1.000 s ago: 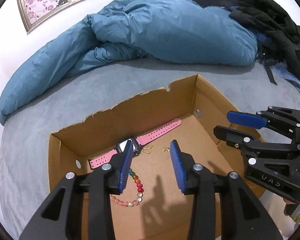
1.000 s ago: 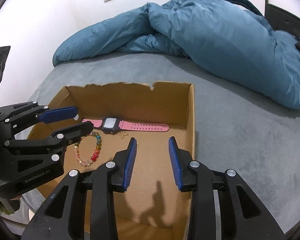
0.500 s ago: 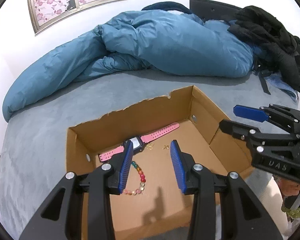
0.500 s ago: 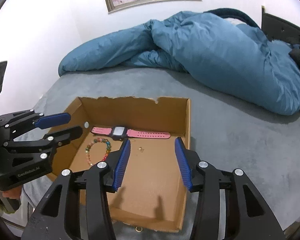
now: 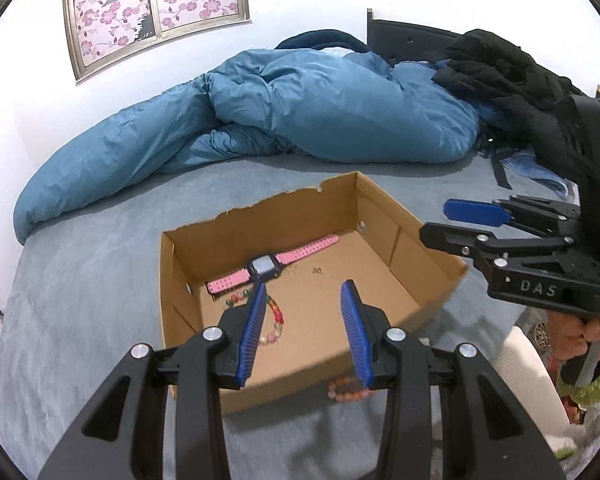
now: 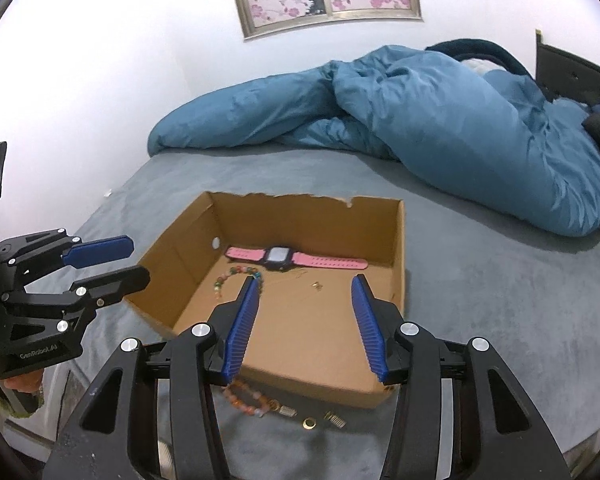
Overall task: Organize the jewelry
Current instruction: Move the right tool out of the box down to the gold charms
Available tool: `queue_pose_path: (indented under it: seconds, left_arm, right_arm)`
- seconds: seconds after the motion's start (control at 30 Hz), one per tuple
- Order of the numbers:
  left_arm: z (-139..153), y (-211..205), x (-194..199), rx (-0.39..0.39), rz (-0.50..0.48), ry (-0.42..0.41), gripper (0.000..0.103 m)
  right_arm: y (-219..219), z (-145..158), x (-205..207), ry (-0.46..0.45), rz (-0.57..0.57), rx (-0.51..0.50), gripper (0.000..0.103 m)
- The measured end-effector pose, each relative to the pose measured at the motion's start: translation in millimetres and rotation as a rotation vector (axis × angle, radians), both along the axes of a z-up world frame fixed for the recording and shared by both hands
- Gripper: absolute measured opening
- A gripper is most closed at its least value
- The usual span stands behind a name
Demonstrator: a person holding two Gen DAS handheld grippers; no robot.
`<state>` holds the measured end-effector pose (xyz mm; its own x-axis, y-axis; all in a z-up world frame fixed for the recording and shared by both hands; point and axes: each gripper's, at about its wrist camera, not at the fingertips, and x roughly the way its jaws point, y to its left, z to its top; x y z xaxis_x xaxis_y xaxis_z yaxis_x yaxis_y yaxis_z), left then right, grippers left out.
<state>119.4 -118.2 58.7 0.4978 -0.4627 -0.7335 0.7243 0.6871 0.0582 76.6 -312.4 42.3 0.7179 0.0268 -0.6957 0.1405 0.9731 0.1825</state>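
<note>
Both grippers were black plastic frames with ribbed blue pads and silver screw heads. The right gripper (image 5: pixel 452 224) carried white "DAS" lettering at right of frame; the left gripper (image 6: pixel 124 260) read "GenRobot.AI" at lower left. A fuzzy green sleeve (image 5: pixel 592 388) showed at lower right.

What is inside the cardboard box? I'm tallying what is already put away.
Inside the cardboard box lie a pink watch, a multicoloured bead bracelet and small gold pieces. The right gripper's finger covers part of the bracelet.
</note>
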Motion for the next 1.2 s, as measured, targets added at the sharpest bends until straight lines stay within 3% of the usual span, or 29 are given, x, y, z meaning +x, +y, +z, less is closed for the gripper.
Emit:
queue_pose_path:
  seconds: [0.23,0.5,0.73,0.87,1.07,1.2]
  left_arm:
    - [-1.9,18.8,-27.0,-0.012,-0.020,-0.008,0.037]
    - [-24.4,31.9,-47.5,-0.018,-0.055,0.022,0.037]
    - [-59.9,37.9,-53.2,-0.013,-0.062,0.090,0.037]
    - [-78.2,34.8,-57.0,0.007,-0.079,0.089,0.037]
    - [-102.8,22.7,-64.4,0.019,-0.168,0.086,0.037]
    - [-118.9,5.6,-60.4,0.017,-0.241,0.128,0.037]
  right_arm:
    - [22.1,1.7,-22.7,-0.034,0.084,-0.002,0.046]
    - [24.2,-14.5,-55.4,-0.026,0.144,-0.024,0.046]
    - [19.5,-38.6,-73.9,0.036,0.143,-0.028,0.046]
    - [19.0,-53.8,-78.6,0.071,0.140,-0.024,0.046]
    - [18.9,-76.8,-79.9,0.131,0.140,-0.022,0.046]
    - [14.4,-88.1,-74.5,0.158,0.125,-0.003,0.046]
